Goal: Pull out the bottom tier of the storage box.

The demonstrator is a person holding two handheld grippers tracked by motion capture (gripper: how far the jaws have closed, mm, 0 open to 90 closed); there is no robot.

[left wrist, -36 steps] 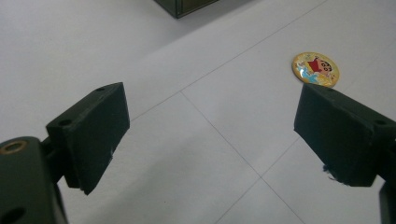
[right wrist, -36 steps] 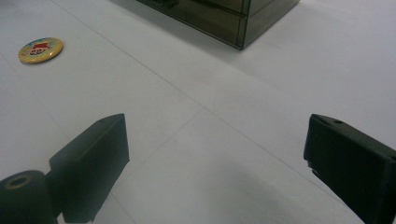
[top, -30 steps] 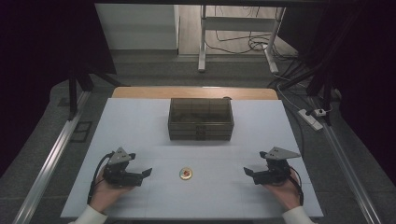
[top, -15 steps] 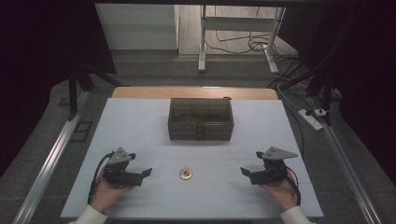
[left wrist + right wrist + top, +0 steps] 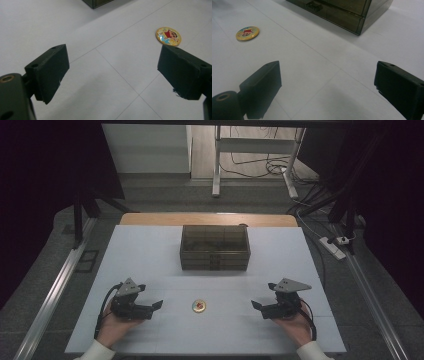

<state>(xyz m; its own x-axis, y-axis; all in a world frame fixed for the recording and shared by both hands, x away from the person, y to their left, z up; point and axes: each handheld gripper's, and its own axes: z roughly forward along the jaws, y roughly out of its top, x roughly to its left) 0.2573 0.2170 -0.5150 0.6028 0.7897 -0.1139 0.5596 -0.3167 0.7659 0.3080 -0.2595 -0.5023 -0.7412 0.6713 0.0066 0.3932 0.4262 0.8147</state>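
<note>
- Against the high view half a second ago, the right gripper (image 5: 259, 306) sits a touch farther toward the frame's middle, continuing its slow creep leftward; the left gripper (image 5: 155, 306) lies where it was, and the badge (image 5: 199, 306) and box (image 5: 215, 247) have not shifted.
- Lowest in the high view, two hands come in from the bottom edge: the left hand (image 5: 114, 327) at lower left, the right hand (image 5: 294, 326) at lower right, each cupping its gripper from below.
- The left gripper is released, jaws spread wide, nothing between them; in the left gripper view (image 5: 113, 75) bare table (image 5: 105, 82) fills the gap, and the pads touch no object.
- The right gripper is likewise released, jaws wide apart and holding nothing; in the right gripper view (image 5: 327, 87) just table surface lies between them.
- Both grippers point inward toward the frame's centre, well apart from each other.
- The badge, a small round yellow disc with a red cartoon figure, lies flat on the table between the two grippers, low centre of the high view; it is at upper right of the left gripper view (image 5: 168, 36) and upper left of the right gripper view (image 5: 247, 33), clear of both.
- Farther up, the dark see-through box stands at the frame's centre, with a drawer front and handle (image 5: 314, 5) seen at the top of the right gripper view.
- The white table (image 5: 150, 250) ends at a wooden strip near the upper middle.
</note>
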